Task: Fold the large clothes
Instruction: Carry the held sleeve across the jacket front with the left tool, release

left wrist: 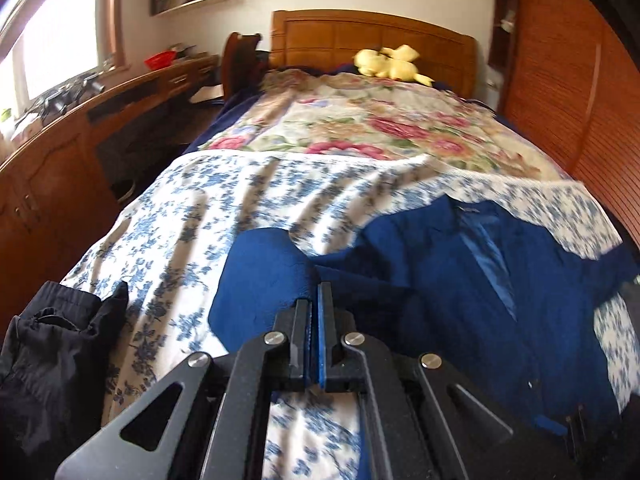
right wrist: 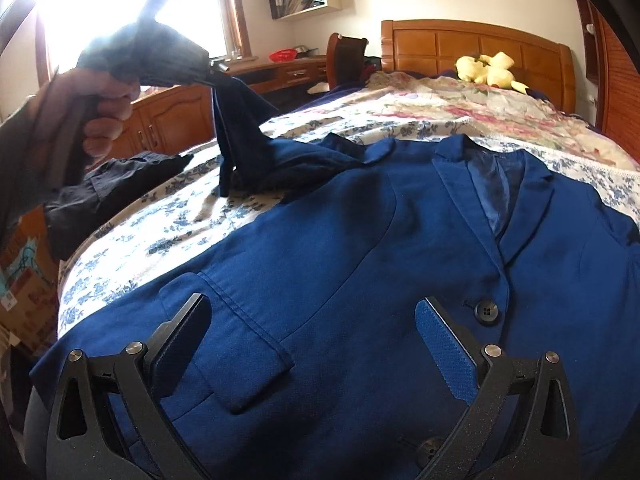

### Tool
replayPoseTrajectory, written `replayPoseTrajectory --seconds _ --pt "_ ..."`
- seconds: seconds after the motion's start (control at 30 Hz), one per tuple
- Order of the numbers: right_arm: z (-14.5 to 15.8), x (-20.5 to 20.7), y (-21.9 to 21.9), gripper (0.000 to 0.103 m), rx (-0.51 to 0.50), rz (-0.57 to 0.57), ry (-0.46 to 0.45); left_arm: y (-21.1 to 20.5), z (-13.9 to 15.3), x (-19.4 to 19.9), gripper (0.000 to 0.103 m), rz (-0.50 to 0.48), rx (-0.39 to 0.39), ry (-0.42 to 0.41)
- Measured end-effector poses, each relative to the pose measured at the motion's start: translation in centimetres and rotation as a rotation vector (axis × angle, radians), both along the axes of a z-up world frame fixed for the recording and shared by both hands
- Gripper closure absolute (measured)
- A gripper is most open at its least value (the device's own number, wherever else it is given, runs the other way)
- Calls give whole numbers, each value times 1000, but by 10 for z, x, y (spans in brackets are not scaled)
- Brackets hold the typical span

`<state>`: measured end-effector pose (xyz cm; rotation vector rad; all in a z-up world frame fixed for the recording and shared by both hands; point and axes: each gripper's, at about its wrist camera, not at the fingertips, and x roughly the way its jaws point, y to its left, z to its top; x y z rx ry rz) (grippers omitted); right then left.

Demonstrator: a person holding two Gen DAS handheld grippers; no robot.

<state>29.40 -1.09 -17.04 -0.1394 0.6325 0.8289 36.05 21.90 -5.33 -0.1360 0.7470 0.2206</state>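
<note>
Sleeve lifted for the first fold of the blue blazer

The bed [right wrist: 280,216], under its blue-flowered sheet, carries the blazer [right wrist: 360,248] face up at the foot end, collar toward the headboard, with a black garment [left wrist: 52,360] at the bed's left edge. The left gripper [left wrist: 318,292], jaws clamped tight on the blazer's sleeve [right wrist: 240,140], holds it raised off the sheet near that left edge; to fold well, carry it straight across the chest and lay it flat, without dragging the shoulder. The right gripper [right wrist: 314,320] hovers over the lower front by the pocket flap [right wrist: 240,352], jaws wide apart, holding nothing; pressing the body down there would likely keep it from shifting.
</note>
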Motion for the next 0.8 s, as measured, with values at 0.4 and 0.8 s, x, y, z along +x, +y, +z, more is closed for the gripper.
replayPoseTrajectory --seconds 0.4,0.8 --pt "-2 0 3 0 -13 5 0 -23 -50 -45 92 -76 -62 77" --pt "-2 -1 4 0 -16 5 -1 -3 -80 -68 64 -85 -31 96"
